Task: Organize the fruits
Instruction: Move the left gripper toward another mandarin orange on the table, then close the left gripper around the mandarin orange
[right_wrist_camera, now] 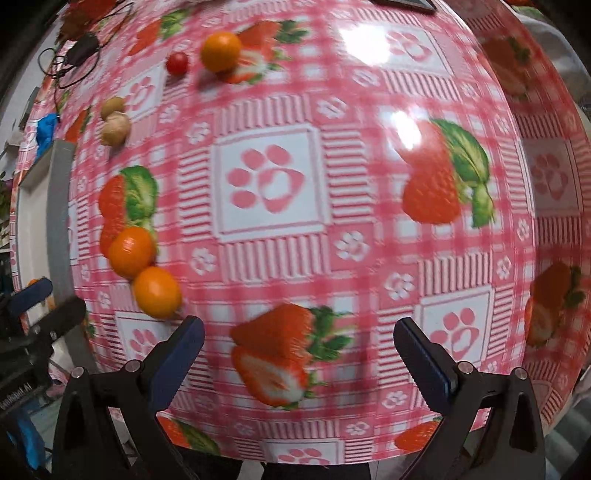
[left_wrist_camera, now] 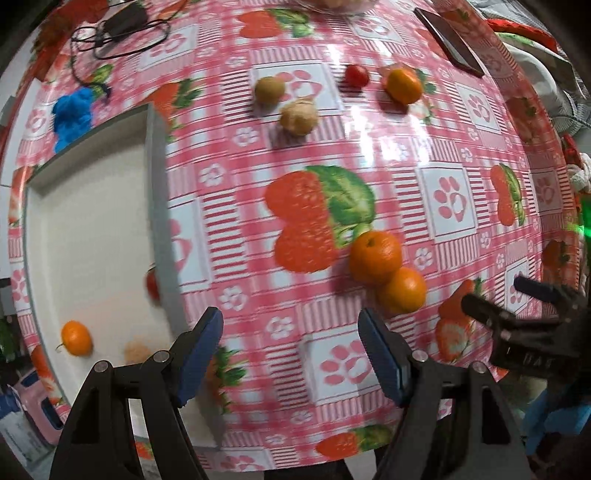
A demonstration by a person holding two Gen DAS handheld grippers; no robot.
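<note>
My left gripper [left_wrist_camera: 291,350] hangs open over the strawberry-print tablecloth, nothing between its blue pads. Left of it a white tray [left_wrist_camera: 159,206] holds a small orange [left_wrist_camera: 75,338], a pale walnut-like fruit [left_wrist_camera: 136,350] and a red tomato [left_wrist_camera: 152,284] against the wall. Two oranges [left_wrist_camera: 375,256] [left_wrist_camera: 402,295] touch each other just ahead on the right. Farther off lie a kiwi [left_wrist_camera: 269,89], a walnut [left_wrist_camera: 298,117], a cherry tomato [left_wrist_camera: 356,75] and another orange [left_wrist_camera: 404,85]. My right gripper [right_wrist_camera: 299,339] is open and empty, the orange pair [right_wrist_camera: 131,251] [right_wrist_camera: 157,291] to its front left.
A dark phone [left_wrist_camera: 448,40] lies at the table's far right edge. A black charger with cable [left_wrist_camera: 118,26] and a blue object [left_wrist_camera: 72,114] sit beyond the tray. The right gripper [left_wrist_camera: 491,291] shows at the right of the left wrist view.
</note>
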